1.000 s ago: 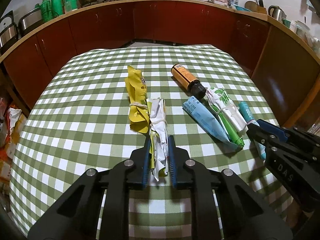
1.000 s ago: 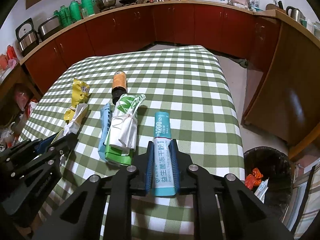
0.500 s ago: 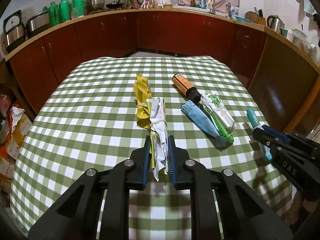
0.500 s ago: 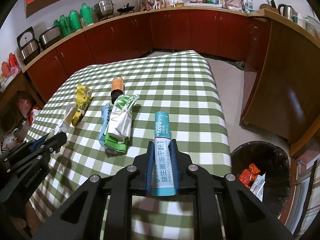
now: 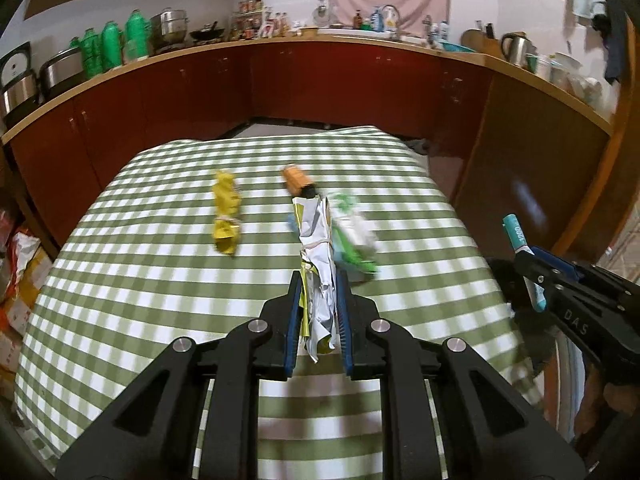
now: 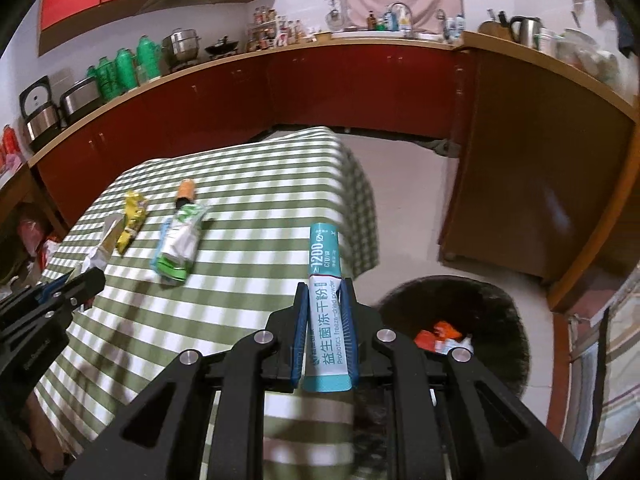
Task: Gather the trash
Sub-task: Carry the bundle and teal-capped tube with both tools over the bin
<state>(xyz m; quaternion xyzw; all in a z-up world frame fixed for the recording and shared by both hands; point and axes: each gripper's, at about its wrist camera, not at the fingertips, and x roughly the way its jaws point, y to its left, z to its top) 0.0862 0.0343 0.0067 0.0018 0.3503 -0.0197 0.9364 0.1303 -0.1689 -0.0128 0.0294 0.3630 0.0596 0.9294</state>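
Right wrist view shows your right claw [image 6: 323, 320] clamped on the teal packet [image 6: 324, 308], lifted beside the table [image 6: 248, 216] — heading for the bin [image 6: 496, 312]. Your left claw [image 5: 319, 316] grips a white wrapper [image 5: 318, 264] above the table, likely for the same drop.

Left gripper [image 5: 318, 312]: black frame, blue pads, silver screws.
Right gripper [image 6: 323, 316]: same build ("DAS" lettering on the side).

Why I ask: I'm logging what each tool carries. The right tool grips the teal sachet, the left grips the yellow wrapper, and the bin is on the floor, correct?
One slip: the left tool grips the white crumpled wrapper, not the yellow wrapper, which lies on the table, as the left wrist view shows. The right tool grips the teal sachet, and the bin is on the floor.
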